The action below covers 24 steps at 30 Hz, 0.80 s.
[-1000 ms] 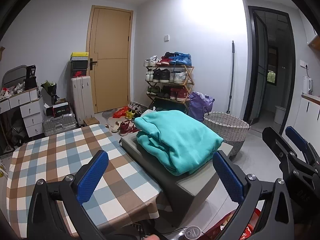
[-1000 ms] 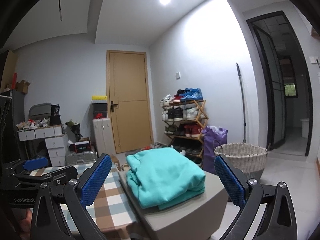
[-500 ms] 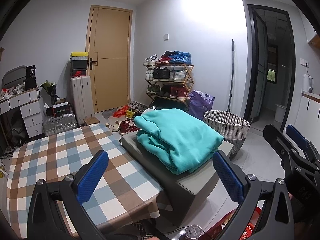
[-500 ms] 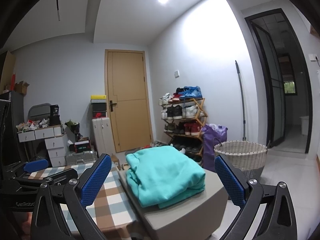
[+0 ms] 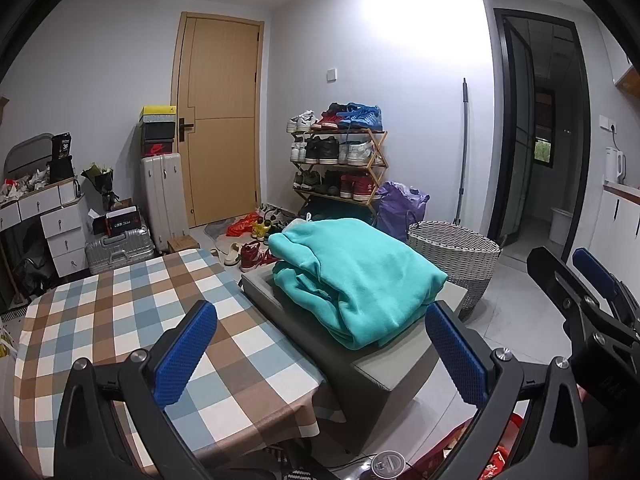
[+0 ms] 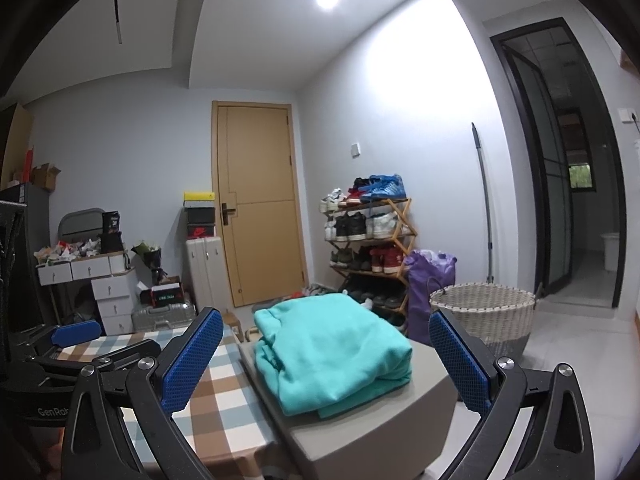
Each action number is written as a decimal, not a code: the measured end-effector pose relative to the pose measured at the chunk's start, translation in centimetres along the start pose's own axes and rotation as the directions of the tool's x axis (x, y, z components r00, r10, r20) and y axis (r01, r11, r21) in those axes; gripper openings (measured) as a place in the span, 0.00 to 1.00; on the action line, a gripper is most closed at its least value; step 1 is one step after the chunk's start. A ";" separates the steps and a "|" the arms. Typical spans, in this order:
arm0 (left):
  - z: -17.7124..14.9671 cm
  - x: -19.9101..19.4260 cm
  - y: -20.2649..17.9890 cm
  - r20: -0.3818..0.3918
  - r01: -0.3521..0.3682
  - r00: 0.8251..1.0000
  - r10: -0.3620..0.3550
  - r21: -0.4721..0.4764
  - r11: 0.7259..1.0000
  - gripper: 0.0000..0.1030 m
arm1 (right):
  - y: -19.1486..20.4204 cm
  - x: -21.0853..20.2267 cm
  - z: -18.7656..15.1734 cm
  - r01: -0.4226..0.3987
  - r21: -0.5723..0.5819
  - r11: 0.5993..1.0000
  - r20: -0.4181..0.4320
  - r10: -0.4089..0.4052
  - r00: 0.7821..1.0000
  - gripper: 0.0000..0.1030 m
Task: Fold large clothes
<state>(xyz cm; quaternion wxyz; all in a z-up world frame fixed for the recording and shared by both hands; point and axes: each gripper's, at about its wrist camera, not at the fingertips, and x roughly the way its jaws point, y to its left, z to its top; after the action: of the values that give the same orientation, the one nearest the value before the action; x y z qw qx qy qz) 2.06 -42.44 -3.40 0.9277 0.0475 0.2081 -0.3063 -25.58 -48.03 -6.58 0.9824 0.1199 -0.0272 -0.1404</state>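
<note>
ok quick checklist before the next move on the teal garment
1. Left gripper open, holds nothing: ok.
2. Right gripper open, holds nothing: ok.
3. Teal garment lies folded on the grey box: ok.
4. Garment inside the box top, no edge hanging over: ok.
5. Checked table bare beside the box: ok.
6. Fold neat on the far side: cannot tell.
</note>
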 end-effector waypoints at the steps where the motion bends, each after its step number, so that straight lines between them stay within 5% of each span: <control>1: 0.0 0.0 0.0 0.000 0.001 1.000 -0.001 -0.001 1.000 0.99 | 0.1 0.0 0.0 0.001 0.000 1.000 -0.001 -0.001 1.000 1.00; 24: 0.2 0.3 0.0 -0.012 -0.004 1.000 0.004 -0.011 1.000 0.99 | 0.2 -0.2 -0.4 -0.005 0.005 1.000 -0.009 0.005 1.000 1.00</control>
<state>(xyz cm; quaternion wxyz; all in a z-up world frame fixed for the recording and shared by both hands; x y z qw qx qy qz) 2.36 -42.70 -3.36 0.9273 0.0447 0.2153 -0.3029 -25.63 -47.68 -6.93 0.9826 0.1227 -0.0233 -0.1375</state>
